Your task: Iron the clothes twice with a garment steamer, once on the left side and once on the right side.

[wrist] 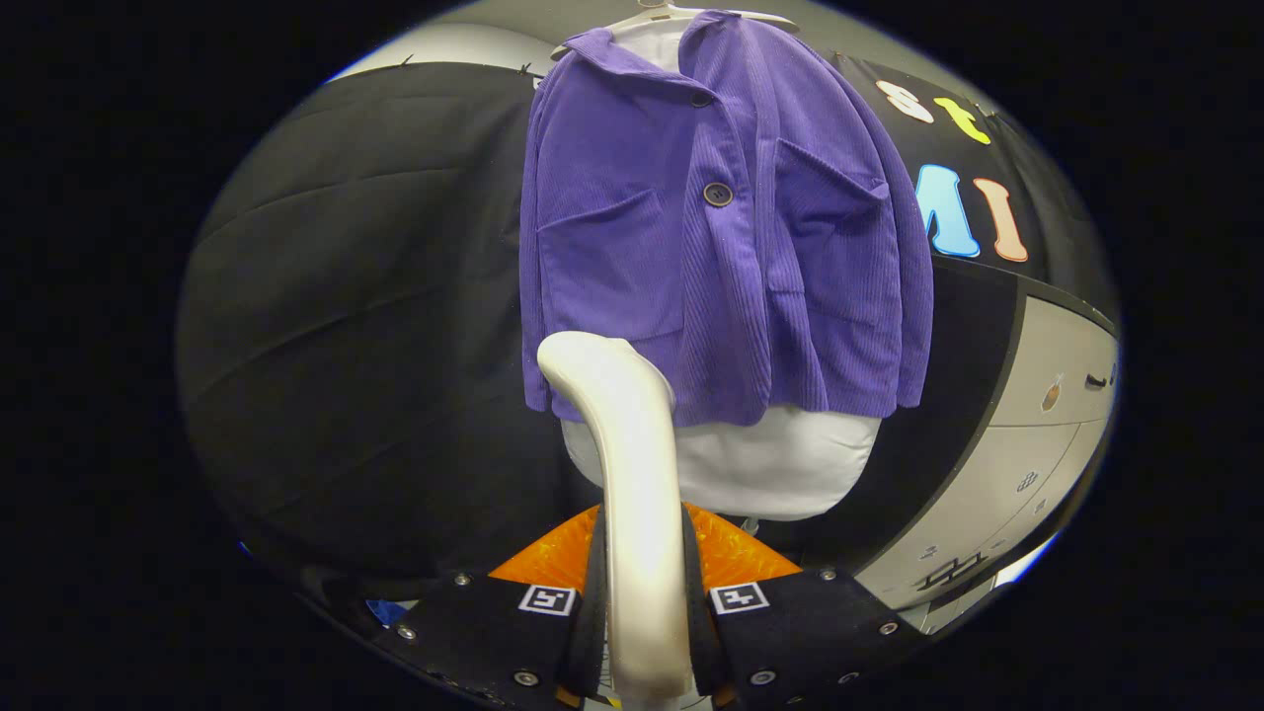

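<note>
A purple corduroy jacket point(726, 237) with two chest pockets and dark buttons hangs on a white mannequin torso point(780, 464), straight ahead beyond the fingers. My gripper point(644, 602) is shut on the white garment steamer point(632, 474), both fingers pressing its handle. The steamer rises from between the fingers and its curved head sits at the lower hem of the jacket's left panel. Whether the head touches the cloth I cannot tell.
Black cloth booth wall point(365, 296) stands behind and left of the jacket. A grey cabinet with drawers point(1037, 434) lies to the right. A white hanger point(671, 15) tops the mannequin.
</note>
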A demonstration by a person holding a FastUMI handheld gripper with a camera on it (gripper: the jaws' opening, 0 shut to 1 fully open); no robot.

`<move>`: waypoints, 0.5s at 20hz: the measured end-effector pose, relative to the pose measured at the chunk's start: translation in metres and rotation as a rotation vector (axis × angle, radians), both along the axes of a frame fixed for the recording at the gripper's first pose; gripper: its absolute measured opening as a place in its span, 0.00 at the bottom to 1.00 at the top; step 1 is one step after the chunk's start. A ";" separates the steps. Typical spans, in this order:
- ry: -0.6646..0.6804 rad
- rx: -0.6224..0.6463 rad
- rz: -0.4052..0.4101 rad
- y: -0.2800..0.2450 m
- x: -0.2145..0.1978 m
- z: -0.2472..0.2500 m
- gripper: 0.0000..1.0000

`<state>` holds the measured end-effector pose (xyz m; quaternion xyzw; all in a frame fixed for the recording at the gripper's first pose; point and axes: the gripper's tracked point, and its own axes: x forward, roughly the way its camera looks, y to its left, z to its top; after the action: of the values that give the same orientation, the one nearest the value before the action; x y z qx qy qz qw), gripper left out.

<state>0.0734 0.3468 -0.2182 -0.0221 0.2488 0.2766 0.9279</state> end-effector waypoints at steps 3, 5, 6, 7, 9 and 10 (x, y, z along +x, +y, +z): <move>-0.002 0.011 -0.013 -0.011 -0.011 0.008 0.35; -0.024 0.026 -0.035 -0.031 -0.015 0.023 0.35; -0.036 0.034 -0.047 -0.042 -0.015 0.034 0.35; -0.051 0.047 -0.062 -0.052 -0.016 0.045 0.35; -0.082 0.079 -0.096 -0.080 -0.015 0.074 0.35; -0.105 0.097 -0.113 -0.094 -0.014 0.090 0.35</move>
<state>0.0592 0.2527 -0.1282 0.0225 0.1871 0.2341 0.9538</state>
